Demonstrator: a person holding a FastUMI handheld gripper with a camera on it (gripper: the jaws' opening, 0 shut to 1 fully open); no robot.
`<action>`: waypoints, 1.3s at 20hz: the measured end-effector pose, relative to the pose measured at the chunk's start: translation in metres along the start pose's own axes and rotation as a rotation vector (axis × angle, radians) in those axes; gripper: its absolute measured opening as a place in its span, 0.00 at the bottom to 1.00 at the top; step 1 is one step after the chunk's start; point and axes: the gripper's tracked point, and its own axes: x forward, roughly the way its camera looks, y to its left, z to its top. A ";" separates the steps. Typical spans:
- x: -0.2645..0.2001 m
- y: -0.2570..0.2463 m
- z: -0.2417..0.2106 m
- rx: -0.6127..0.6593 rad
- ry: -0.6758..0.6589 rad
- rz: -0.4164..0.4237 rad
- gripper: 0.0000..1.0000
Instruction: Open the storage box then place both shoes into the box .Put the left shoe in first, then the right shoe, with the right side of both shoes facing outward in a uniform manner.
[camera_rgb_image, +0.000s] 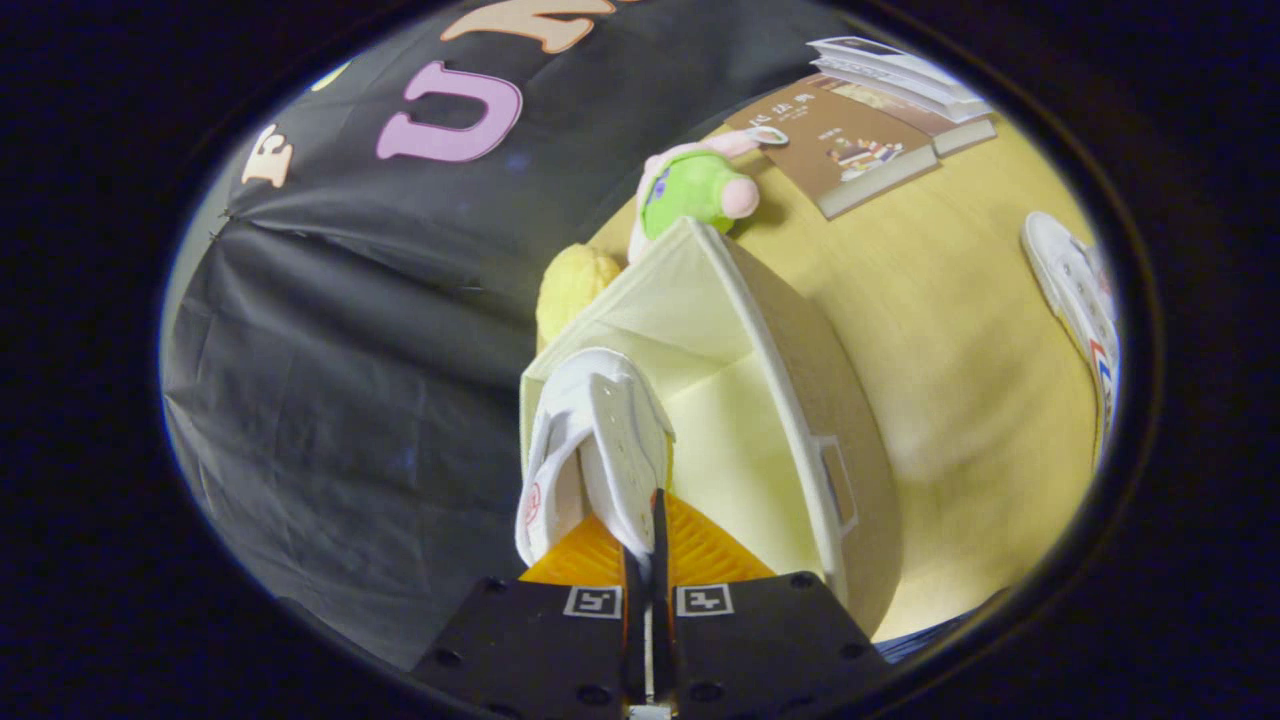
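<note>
Fingers of the gripper (640, 540) stand nearly closed, pinching a thin edge of the white shoe (595, 440), probably its collar or side wall, so that the shoe hangs clear of them and can be steered. That shoe sits over the open mouth of the storage box (800, 400), whose pale lining shows beside and beyond it; the grip by the edge likely leaves the shoe's body free to drop in. Well apart from the box, on the wooden table (950, 330), lies the second shoe (1080, 300), waiting its turn. Behind the box sit a plush toy (695, 190) and a yellow soft thing (570, 285); further off lie books (850, 140).
</note>
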 end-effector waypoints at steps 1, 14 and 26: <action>0.006 -0.004 0.000 0.007 0.002 -0.019 0.06; 0.039 -0.029 -0.017 -0.101 0.016 -0.223 0.07; 0.040 -0.012 -0.043 -0.144 0.148 -0.197 0.41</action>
